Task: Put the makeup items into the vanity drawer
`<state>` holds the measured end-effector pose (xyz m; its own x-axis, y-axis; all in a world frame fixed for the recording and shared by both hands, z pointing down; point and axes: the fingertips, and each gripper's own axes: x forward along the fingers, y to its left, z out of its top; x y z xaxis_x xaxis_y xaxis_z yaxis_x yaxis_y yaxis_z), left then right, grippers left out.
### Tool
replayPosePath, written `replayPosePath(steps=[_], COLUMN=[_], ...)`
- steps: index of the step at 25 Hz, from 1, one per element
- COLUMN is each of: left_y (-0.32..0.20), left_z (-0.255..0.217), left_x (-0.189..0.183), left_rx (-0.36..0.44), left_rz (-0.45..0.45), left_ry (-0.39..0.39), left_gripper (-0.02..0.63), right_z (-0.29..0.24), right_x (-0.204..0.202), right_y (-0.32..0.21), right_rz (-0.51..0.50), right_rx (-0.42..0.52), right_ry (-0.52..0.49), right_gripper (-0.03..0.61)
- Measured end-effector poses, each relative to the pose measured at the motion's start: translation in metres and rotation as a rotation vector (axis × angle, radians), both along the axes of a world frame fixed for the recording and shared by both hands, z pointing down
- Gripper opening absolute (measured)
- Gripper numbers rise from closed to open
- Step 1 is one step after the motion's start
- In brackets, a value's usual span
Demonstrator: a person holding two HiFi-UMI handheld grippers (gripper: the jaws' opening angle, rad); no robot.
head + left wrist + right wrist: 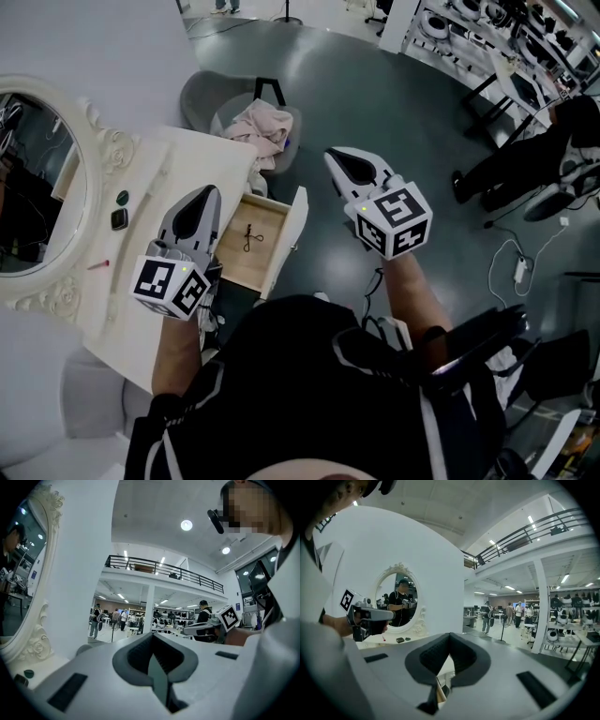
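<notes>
The white vanity has its wooden drawer pulled open, and a black eyelash curler lies inside. On the vanity top sit a dark compact, a small green round item and a thin red stick. My left gripper hovers shut and empty at the drawer's left edge, pointing level. To the right of the drawer front my right gripper hangs over the floor, shut and empty. The compact also shows in the right gripper view.
An oval mirror with an ornate frame stands on the vanity's left. Beyond the drawer is a grey chair with pink cloth on it. Cables lie on the floor at right. A padded stool is at lower left.
</notes>
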<state>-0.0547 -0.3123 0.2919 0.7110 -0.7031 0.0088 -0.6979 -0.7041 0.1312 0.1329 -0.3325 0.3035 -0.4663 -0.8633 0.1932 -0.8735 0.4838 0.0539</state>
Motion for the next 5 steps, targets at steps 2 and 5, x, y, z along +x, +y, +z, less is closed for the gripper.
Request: replayPosePath(steps=[2, 5], left_y=[0.003, 0.005], left_z=[0.0008, 0.0023], left_x=[0.0018, 0.0006], left_rx=[-0.006, -0.014], left_rz=[0.014, 0.007], left_ry=[0.001, 0.009], left_gripper=[0.003, 0.003], right_z=[0.0001, -0.0002], right_x=[0.0006, 0.0005], right_y=[0.0028, 0.0067], right_rz=[0.005, 0.007], right_rx=[-0.005, -0.01], right_ry=[-0.001, -0.003], right_gripper=[0.003, 0.003])
